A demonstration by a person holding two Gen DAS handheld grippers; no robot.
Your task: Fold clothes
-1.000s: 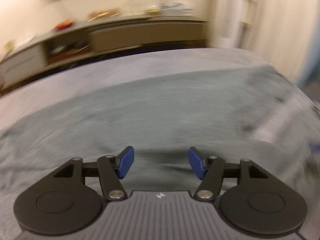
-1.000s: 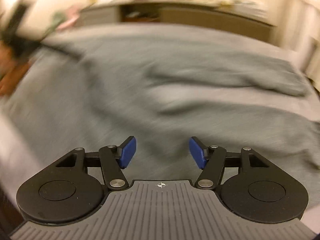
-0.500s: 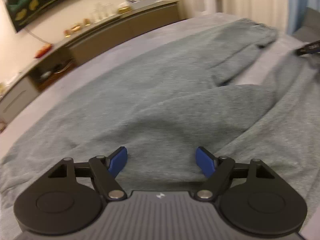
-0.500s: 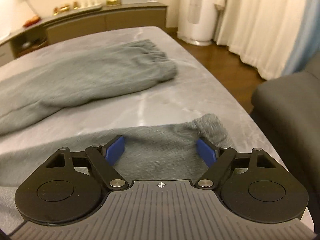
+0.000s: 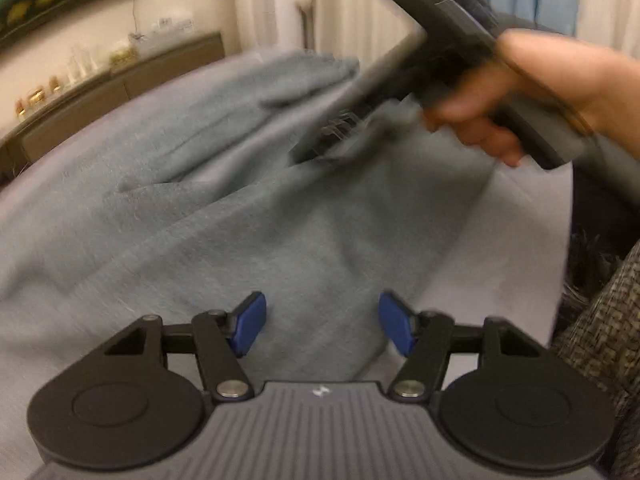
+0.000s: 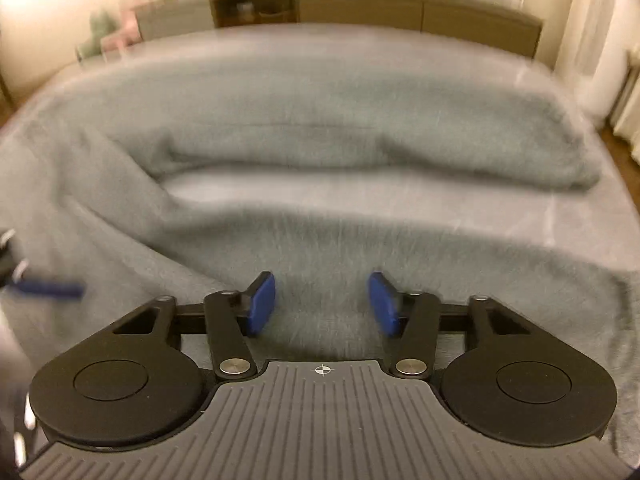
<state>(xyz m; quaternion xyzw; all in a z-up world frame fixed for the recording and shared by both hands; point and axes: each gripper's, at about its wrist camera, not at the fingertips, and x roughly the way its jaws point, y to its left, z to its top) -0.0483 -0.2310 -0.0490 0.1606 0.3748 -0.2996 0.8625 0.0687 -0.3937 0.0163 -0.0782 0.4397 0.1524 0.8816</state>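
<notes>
My left gripper is released, its blue pads spread apart with nothing between them, hovering over the near part of the grey sweatpants. The sweatpants lie spread across the pale table, one leg running to the far right, where its cuffed end lies flat, the other leg crossing nearer to me. A bare strip of table shows between the two legs.

My right gripper is also released, pads wide, poised above the nearer leg; the fabric passes under the gap but I cannot tell whether the pads touch it. From the left wrist view, my right hand grips the dark handle at the far right, above the cloth, all badly blurred. At the left edge of the right wrist view a blurred blue pad of the other gripper shows. A long low sideboard stands against the far wall, with small items on top too blurred to name.
</notes>
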